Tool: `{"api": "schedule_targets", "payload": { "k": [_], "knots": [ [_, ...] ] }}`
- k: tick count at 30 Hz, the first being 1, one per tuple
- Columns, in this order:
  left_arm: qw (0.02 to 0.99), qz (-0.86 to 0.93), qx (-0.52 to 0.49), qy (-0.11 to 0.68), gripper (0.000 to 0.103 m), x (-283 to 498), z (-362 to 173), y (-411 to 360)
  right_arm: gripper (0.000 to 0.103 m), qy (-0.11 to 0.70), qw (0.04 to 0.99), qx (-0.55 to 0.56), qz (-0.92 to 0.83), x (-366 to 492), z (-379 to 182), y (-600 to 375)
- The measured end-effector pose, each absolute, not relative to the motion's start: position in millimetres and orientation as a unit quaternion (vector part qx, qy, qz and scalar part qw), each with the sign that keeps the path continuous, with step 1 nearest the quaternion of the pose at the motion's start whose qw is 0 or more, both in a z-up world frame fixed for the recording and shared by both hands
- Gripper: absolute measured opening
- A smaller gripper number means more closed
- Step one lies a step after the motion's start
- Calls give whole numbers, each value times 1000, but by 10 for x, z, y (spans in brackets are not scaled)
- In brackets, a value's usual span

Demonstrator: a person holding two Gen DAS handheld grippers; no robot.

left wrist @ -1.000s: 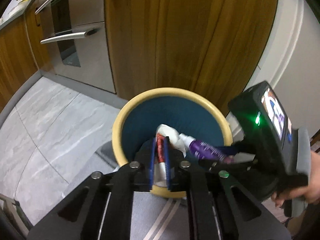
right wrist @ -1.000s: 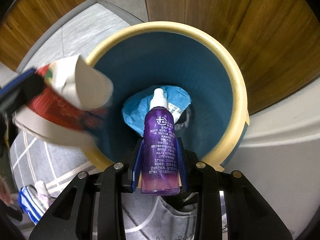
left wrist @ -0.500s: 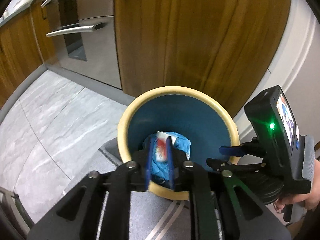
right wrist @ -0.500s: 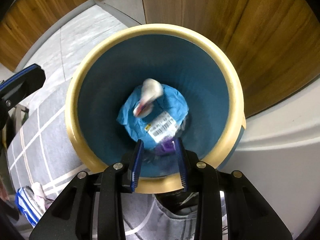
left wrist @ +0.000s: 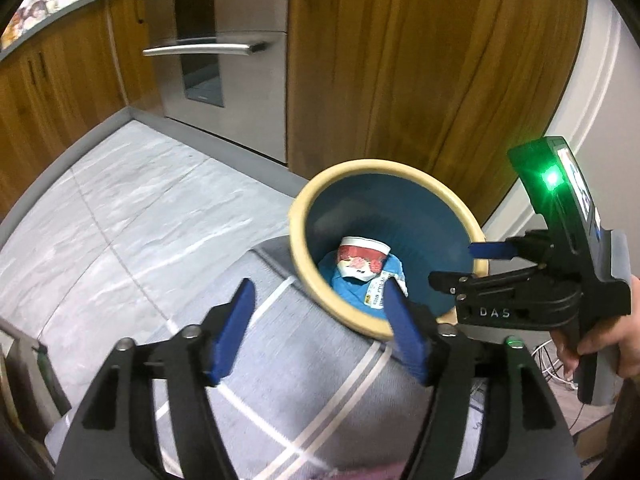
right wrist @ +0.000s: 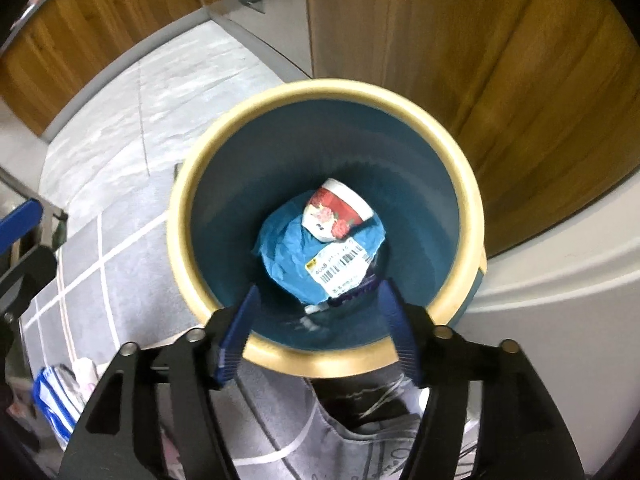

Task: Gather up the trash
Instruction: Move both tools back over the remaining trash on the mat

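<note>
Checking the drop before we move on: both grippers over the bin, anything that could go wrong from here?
1. The right gripper, jaws opening and empty, hangs just over the bin rim; pulling away low could clip it and tip the bin.
2. The left gripper, also opening and empty, sits close to the right one; crossing paths could knock them together.
3. More trash lies on the rug, easy to miss.

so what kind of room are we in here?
Most likely a home kitchen: a built-in stainless oven set in wooden cabinets, a grey marbled tile floor, and a blue waste bin on a grey rug.
</note>
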State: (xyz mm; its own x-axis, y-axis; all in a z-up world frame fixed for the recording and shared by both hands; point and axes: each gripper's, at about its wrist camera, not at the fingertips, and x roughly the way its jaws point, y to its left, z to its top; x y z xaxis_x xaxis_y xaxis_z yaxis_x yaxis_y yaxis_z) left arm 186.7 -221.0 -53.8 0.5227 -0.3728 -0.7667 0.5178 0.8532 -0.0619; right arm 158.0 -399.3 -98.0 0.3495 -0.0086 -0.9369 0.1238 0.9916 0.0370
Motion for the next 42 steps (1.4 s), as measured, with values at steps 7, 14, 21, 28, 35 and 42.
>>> {"api": "schedule_targets", "payload": {
  "k": [7,14,21,28,35,42],
  "knots": [
    [892,-216,81,388,97,1505,-237,-1858,94,512,859,13,-4,1363,-531,-3814],
    [900,-181,54,393,97,1182,-72,-1476,97,453,891,-20,7,1064,-87,-3640],
    [910,-166,45,378,97,707,52,-1015,98,426,904,-36,31,771,132,-3370],
    [913,-149,55,377,97,360,-25,-729,98,423,905,-2,47,514,150,-3089],
    [909,-138,57,388,97,206,-185,-529,98,451,890,14,61,359,-12,-2835],
    [904,-112,56,408,97,215,-324,-412,98,478,876,-6,63,308,-172,-2667]
  ]
}}
